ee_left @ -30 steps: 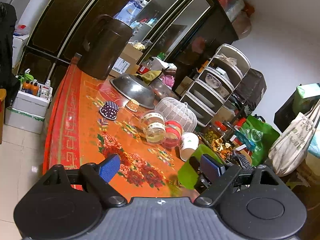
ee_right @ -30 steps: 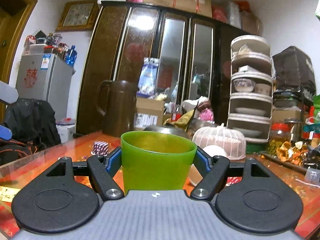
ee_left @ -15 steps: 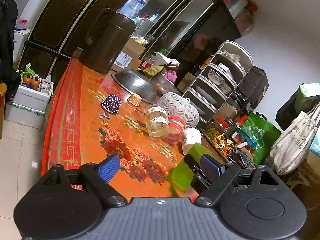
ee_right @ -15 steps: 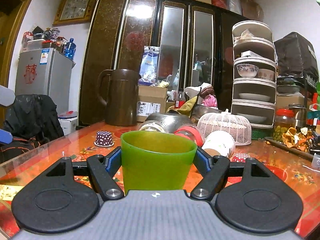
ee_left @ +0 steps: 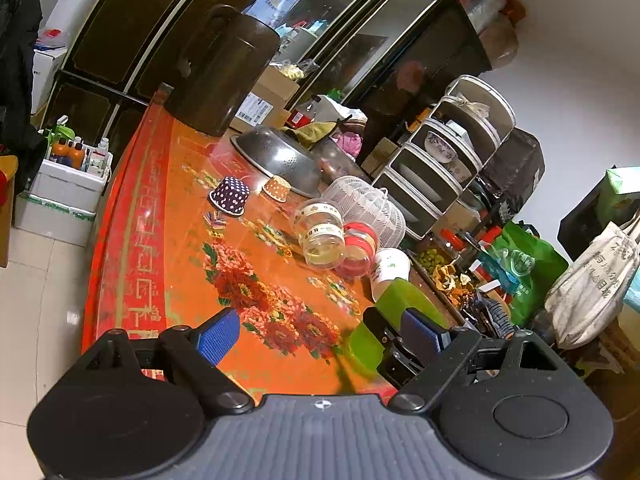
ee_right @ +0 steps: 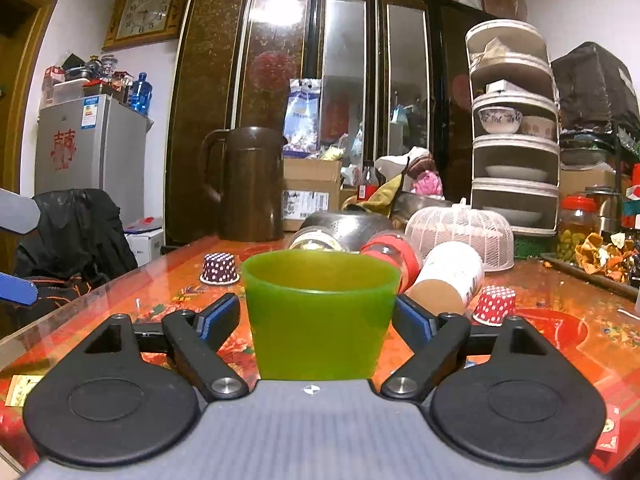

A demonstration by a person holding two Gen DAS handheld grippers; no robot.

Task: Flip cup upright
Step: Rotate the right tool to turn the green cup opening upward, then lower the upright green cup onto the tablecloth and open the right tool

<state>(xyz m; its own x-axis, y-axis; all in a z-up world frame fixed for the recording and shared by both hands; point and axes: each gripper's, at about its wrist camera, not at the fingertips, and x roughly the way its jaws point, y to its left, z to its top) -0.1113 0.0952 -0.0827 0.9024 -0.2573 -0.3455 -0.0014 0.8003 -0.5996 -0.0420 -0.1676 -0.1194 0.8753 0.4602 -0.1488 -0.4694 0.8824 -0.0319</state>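
A green plastic cup point(ee_right: 318, 312) stands mouth up between the blue pads of my right gripper point(ee_right: 318, 316), which is shut on it low over the orange floral table point(ee_right: 560, 320). In the left wrist view the same cup point(ee_left: 396, 300) shows at lower right with the right gripper's jaws around it. My left gripper point(ee_left: 320, 332) is open and empty, held above the table point(ee_left: 180, 248) to the left of the cup.
Beyond the cup lie a white paper cup point(ee_right: 448, 276), a red-lidded jar point(ee_right: 390, 254) and a glass jar point(ee_left: 320, 232) on their sides. Small dotted cups point(ee_right: 218, 268) point(ee_right: 494, 304), a white mesh cover point(ee_right: 460, 232), a steel colander point(ee_left: 276, 160) and a brown jug point(ee_right: 248, 184) stand farther back.
The right gripper has tilted down and sunk toward the table with the green cup; more of the tabletop shows. The left gripper has shifted slightly, staying open.
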